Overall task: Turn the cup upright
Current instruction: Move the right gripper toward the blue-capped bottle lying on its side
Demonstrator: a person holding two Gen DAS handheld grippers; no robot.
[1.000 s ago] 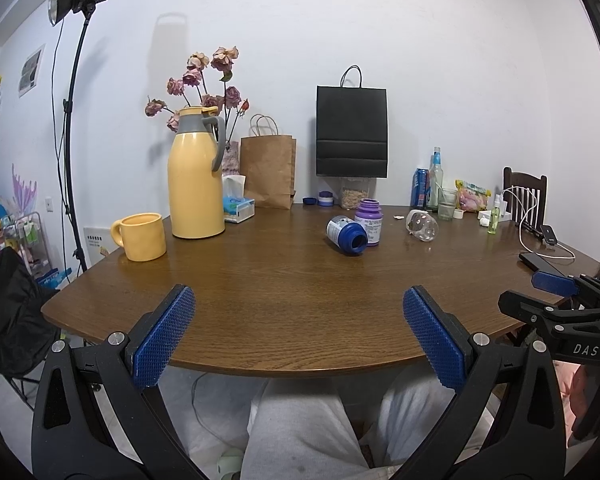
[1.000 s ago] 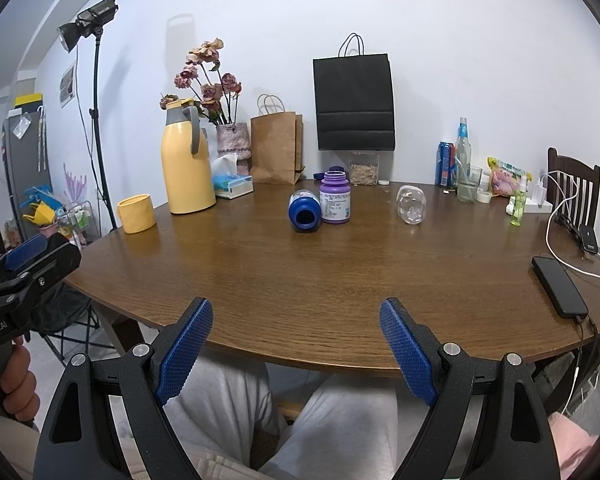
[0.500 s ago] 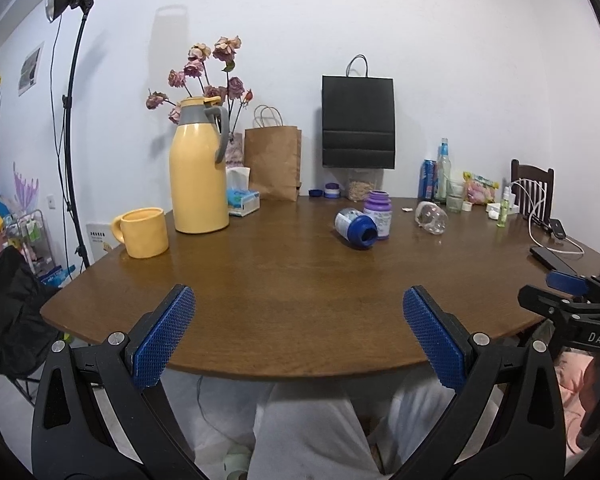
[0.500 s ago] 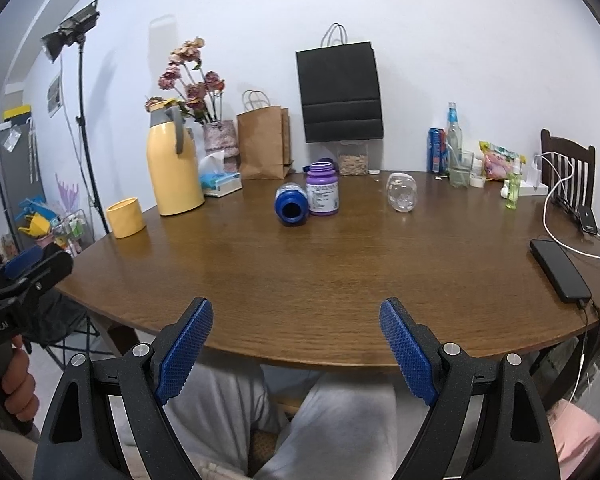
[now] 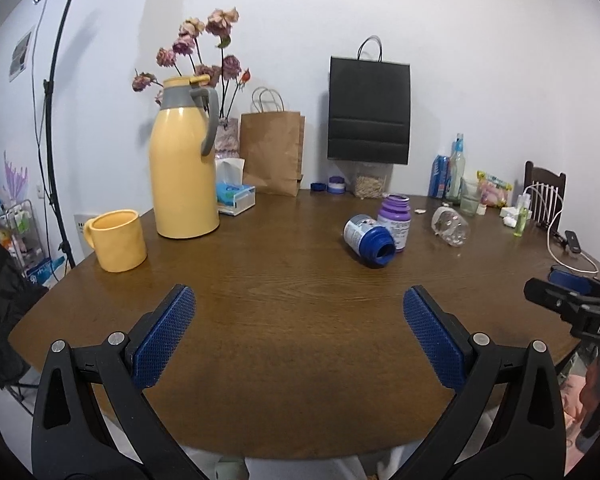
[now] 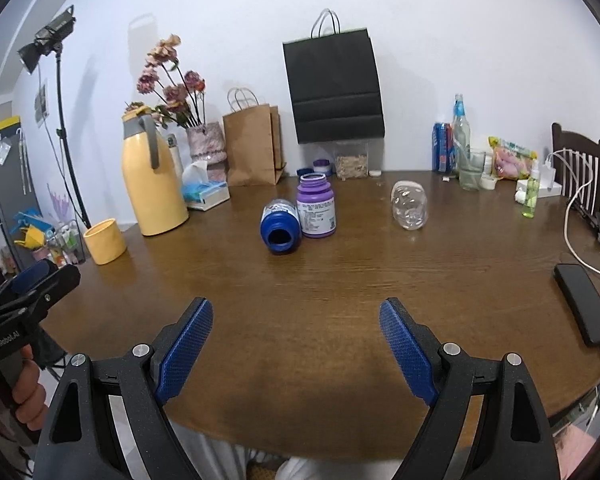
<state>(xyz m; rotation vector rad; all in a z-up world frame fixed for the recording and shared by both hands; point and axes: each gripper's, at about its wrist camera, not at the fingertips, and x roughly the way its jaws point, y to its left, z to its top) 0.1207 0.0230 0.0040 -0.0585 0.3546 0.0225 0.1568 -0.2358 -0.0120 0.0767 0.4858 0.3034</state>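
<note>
A clear glass cup (image 5: 451, 227) (image 6: 410, 206) lies on its side on the brown table (image 5: 300, 320) (image 6: 420, 288), right of centre, with its mouth turned away from me. My left gripper (image 5: 299, 304) hovers open over the table's near edge, far short of the cup, with nothing between its blue pads. My right gripper (image 6: 296, 312) is also open and empty, level with the near edge, and the cup is ahead and slightly to its right. Each gripper shows at the side of the other's view.
A blue bottle (image 6: 280, 228) lies on its side against an upright purple bottle (image 6: 316, 206) left of the cup. A yellow mug (image 5: 118, 240) and yellow thermos (image 5: 184, 164) stand at the left. Bags, bottles and a glass line the back; a phone (image 6: 584, 302) lies right.
Both grippers have moved forward and up over the table's near edge, so the table objects look closer. Nothing on the table has moved and both grippers stay open.
</note>
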